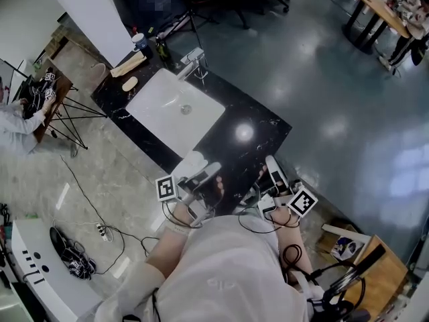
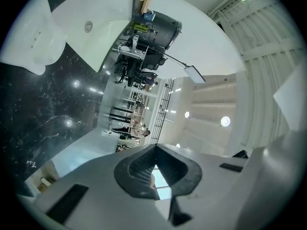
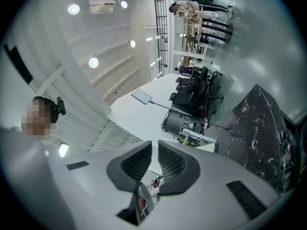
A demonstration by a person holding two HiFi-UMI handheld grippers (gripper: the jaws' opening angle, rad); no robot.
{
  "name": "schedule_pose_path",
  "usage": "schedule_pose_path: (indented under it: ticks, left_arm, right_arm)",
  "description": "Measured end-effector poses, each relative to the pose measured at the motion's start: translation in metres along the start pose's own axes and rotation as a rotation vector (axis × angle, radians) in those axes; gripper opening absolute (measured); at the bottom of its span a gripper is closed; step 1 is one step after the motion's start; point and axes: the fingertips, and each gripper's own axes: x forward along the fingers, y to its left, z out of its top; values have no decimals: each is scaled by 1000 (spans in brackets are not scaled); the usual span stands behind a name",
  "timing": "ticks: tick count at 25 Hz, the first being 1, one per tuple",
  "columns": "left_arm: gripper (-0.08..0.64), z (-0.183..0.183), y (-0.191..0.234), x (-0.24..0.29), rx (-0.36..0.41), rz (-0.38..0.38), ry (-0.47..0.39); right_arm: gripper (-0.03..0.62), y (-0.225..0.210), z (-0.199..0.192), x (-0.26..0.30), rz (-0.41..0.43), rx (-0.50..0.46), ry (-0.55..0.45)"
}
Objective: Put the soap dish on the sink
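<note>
A white soap dish (image 1: 189, 161) with drain holes lies on the black marble counter (image 1: 231, 149), beside the near corner of the white sink basin (image 1: 161, 106). In the left gripper view the soap dish (image 2: 29, 42) shows at the upper left, with the basin (image 2: 103, 28) beyond it. My left gripper (image 1: 209, 173) hovers over the counter's near edge just right of the dish, its jaws shut (image 2: 154, 148) on nothing. My right gripper (image 1: 271, 165) is further right over the counter, tilted slightly upward, also shut (image 3: 155, 146) and empty.
A faucet (image 1: 193, 58) stands at the basin's far side. A wooden tray (image 1: 129, 64), a bar of soap (image 1: 130, 84) and bottles (image 1: 141, 42) sit at the counter's far end. A tripod (image 1: 74, 116) and a seated person (image 1: 13, 123) are on the left; cables (image 1: 100, 230) lie on the floor.
</note>
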Motion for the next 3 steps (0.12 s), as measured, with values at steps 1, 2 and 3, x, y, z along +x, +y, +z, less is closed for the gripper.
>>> schedule_pose_path:
  ticks: [1,2,3]
  left_arm:
    - [8,-1,-1,0,4,-4,2]
    - [8,-1,-2,0,8,-7,4]
    - [8,-2,-2,0,12,-11,6]
  right_arm:
    - [55,0,0,0,1,2,2]
    - [55,0,-1,0,2,3,3]
    - [55,0,-1,0,4,3,5]
